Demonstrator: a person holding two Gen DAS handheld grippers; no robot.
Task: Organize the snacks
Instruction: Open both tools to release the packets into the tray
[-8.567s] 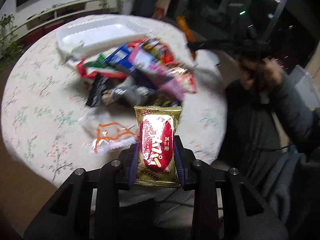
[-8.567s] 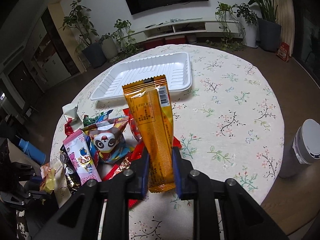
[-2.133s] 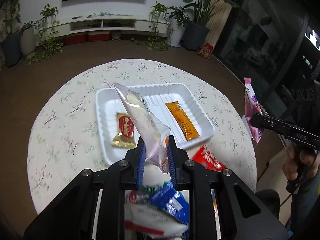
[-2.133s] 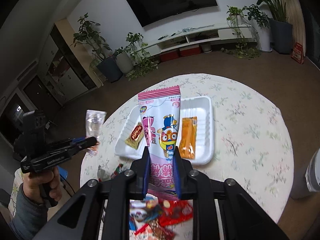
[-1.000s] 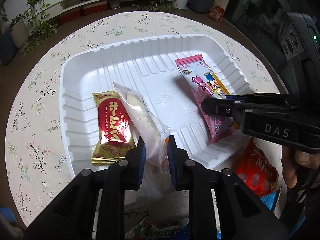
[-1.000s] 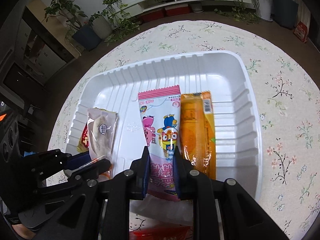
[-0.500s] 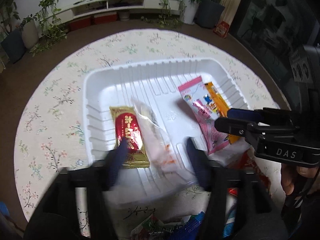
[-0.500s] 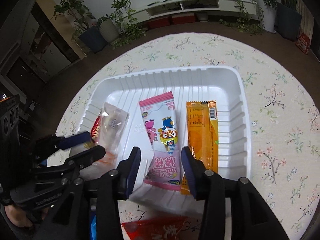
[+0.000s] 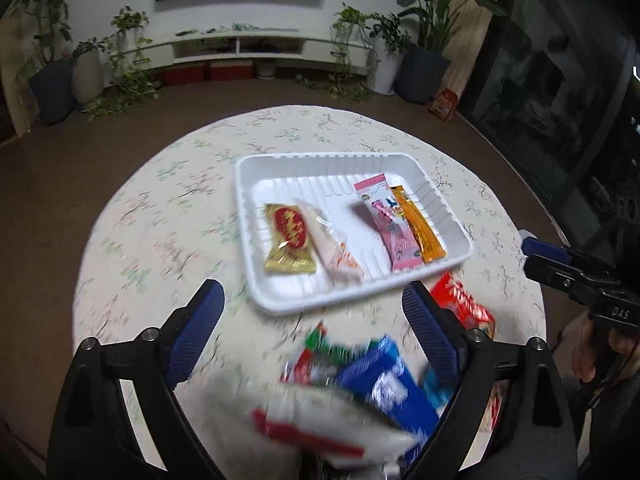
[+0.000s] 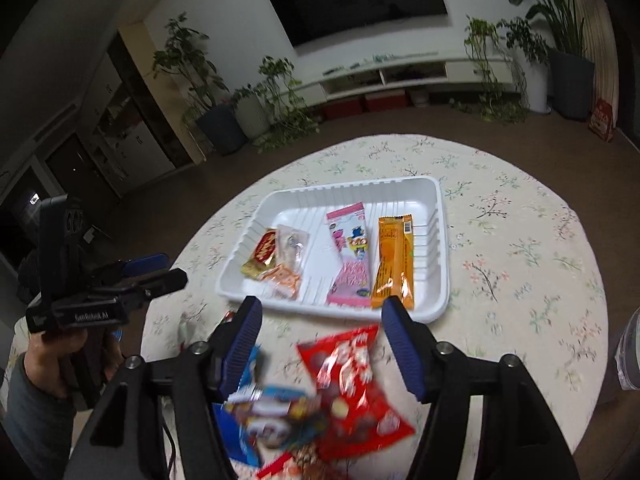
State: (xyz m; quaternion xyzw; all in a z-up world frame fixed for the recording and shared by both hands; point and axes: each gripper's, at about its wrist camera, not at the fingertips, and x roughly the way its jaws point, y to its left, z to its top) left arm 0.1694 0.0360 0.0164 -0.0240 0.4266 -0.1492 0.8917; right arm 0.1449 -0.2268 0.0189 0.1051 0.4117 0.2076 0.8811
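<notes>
While both tongs (image 9: 312, 304) (image 10: 322, 320) gape empty, white tray (image 10: 436, 216) beyond, loose snacks (image 10: 352, 376) beneath

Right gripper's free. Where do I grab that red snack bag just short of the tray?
Take the red bag by its far end, the edge nearest the tray, which lies flat and uncovered. Bring the right gripper, open, down from above; the near end is overlapped by other packets.

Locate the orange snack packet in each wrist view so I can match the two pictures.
Left wrist view: the orange packet lies in the white tray, rightmost of four snacks, right of centre.
Right wrist view: the orange packet again lies rightmost in the white tray, just above centre.
Shared landmark: the pink cartoon packet directly to its left in both.
</notes>
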